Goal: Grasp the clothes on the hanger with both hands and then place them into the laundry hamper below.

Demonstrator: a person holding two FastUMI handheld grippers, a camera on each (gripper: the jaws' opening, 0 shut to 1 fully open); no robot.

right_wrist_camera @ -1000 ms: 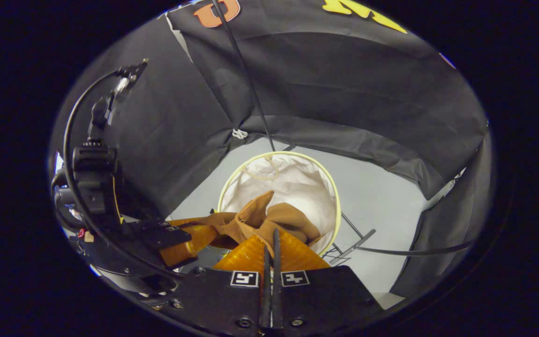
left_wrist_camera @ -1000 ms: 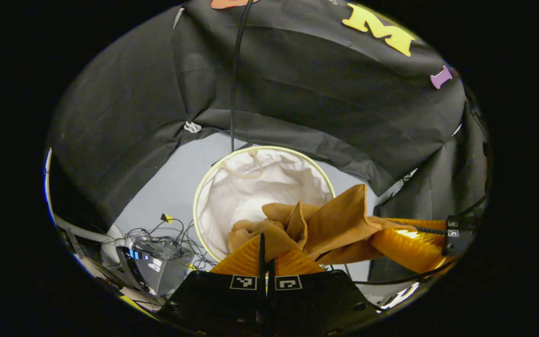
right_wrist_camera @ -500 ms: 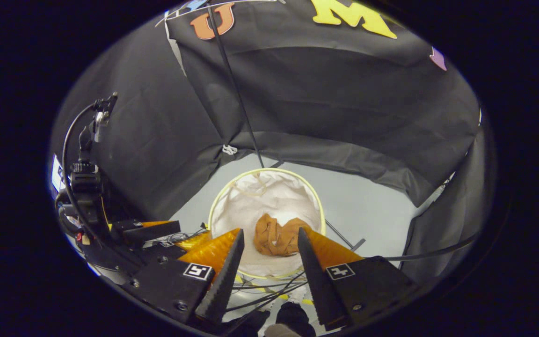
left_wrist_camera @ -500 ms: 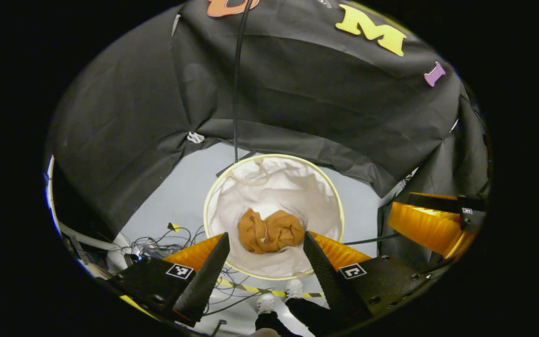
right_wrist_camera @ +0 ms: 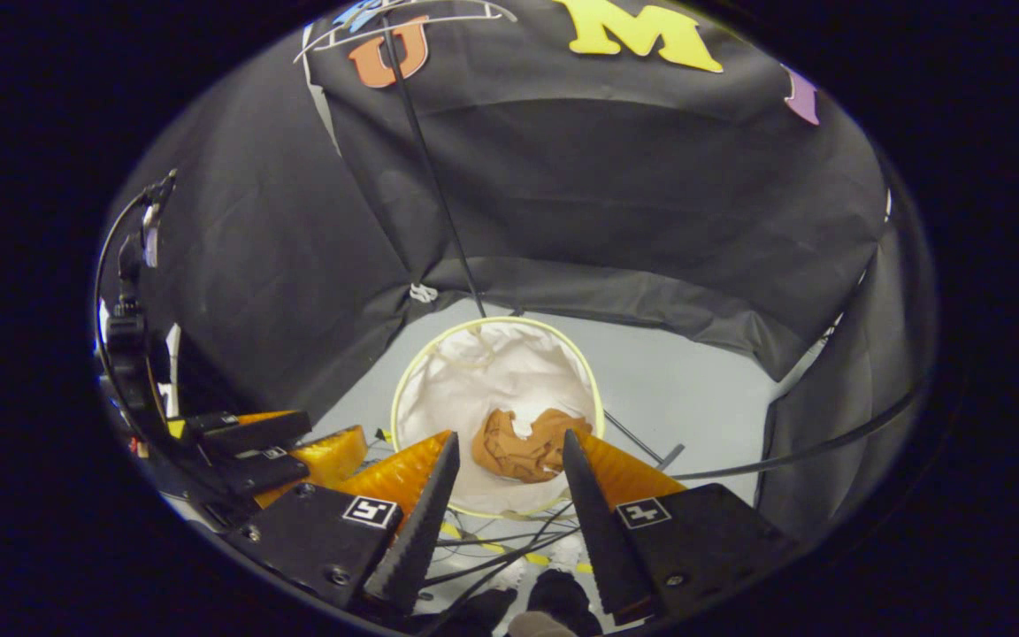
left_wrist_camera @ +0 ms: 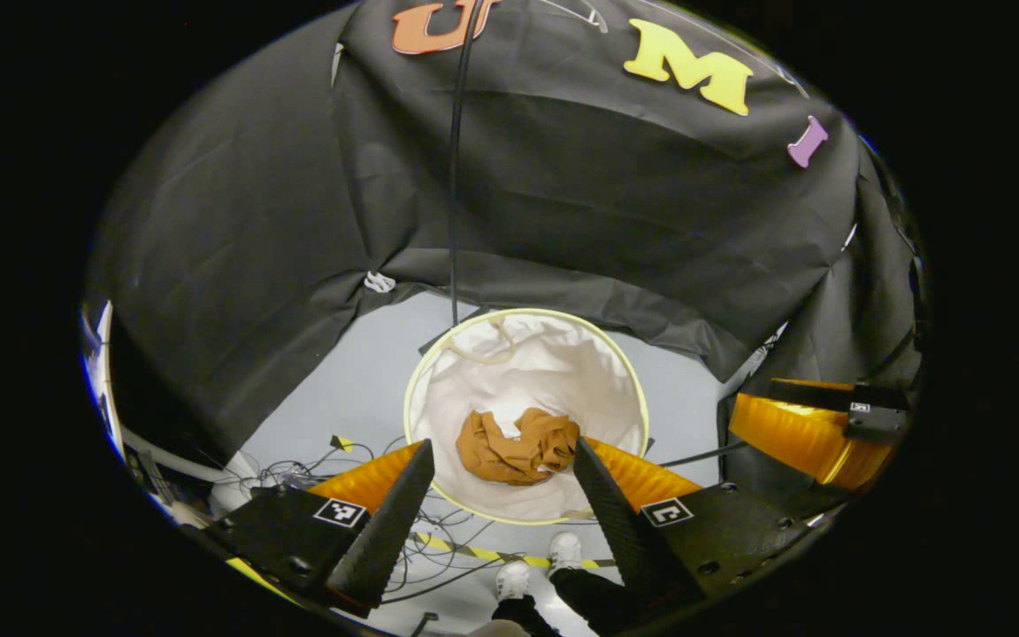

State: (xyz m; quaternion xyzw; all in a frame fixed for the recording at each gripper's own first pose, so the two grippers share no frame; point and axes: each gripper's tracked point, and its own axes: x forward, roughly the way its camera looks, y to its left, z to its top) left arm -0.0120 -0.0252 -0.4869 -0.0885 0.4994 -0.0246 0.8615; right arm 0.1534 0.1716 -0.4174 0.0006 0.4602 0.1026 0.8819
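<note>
No brand or readable label shows — just square black-and-white marker tags on both grippers. The crumpled rust-brown garment [left_wrist_camera: 517, 446] lies at the bottom of the round white fabric hamper [left_wrist_camera: 439, 372], as half a second ago. The left gripper [left_wrist_camera: 504, 460] and right gripper [right_wrist_camera: 504, 453] hang above — fingers spread wide, empty.

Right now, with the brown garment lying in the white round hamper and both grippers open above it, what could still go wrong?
1. Loose cables lie on the grey floor beside the white round fabric hamper, close to the person's white shoes; a step back could snag them.
2. The thin black pole stands right at the hamper's far rim; the left gripper or right gripper might knock it when rising.

The crumpled brown garment looks settled inside.
</note>
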